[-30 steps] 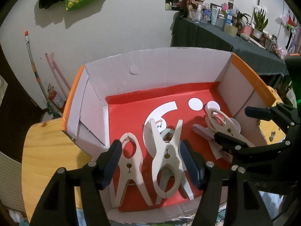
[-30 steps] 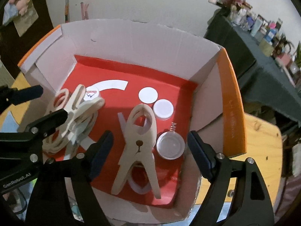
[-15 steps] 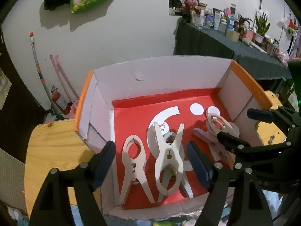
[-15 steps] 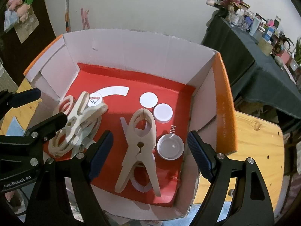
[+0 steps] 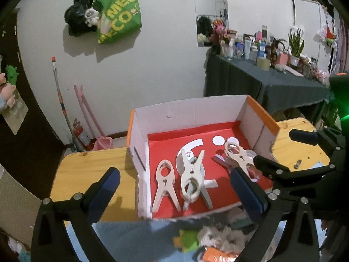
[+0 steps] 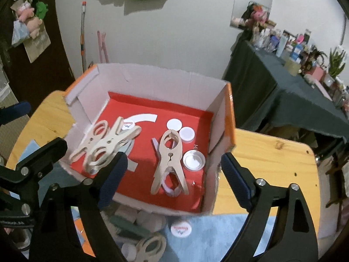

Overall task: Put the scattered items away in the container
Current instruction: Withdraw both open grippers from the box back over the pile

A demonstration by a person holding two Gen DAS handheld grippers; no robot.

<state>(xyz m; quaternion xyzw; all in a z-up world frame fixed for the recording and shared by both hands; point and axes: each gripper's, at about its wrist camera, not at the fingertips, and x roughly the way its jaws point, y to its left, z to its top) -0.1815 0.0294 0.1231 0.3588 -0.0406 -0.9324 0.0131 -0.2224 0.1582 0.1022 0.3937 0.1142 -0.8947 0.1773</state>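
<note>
A white-walled room is framing the scene, with a green bag [image 5: 118, 19] hanging on the wall and a dark-draped side table [image 5: 272, 89] crowded with bottles. A wooden table [image 5: 87, 168] is carrying an open cardboard box [image 5: 196, 111] with a red floor.

Inside the box, several pale clips [image 5: 192, 176] are lying flat, along with a white lid [image 6: 187, 134] and a small tin [image 6: 194, 160]. More stray items are waiting on a blue mat [image 6: 235, 233] in front of the box: a clip [image 6: 150, 247] and a printed cap [image 6: 181, 229].

Both claws are hanging released and empty, jaws spread wide. The left gripper [image 5: 174, 196] is hovering over the box's near left corner; the right gripper [image 6: 174, 179] is hovering over its near edge.

The next pick probably turns on this: the loose clip and cap are lying below and nearer than the right gripper's fingertips, toward the person, so the right hand looks closer. The clip's long axis is seemingly running diagonally, though blur and the frame edge are hiding much of it.
</note>
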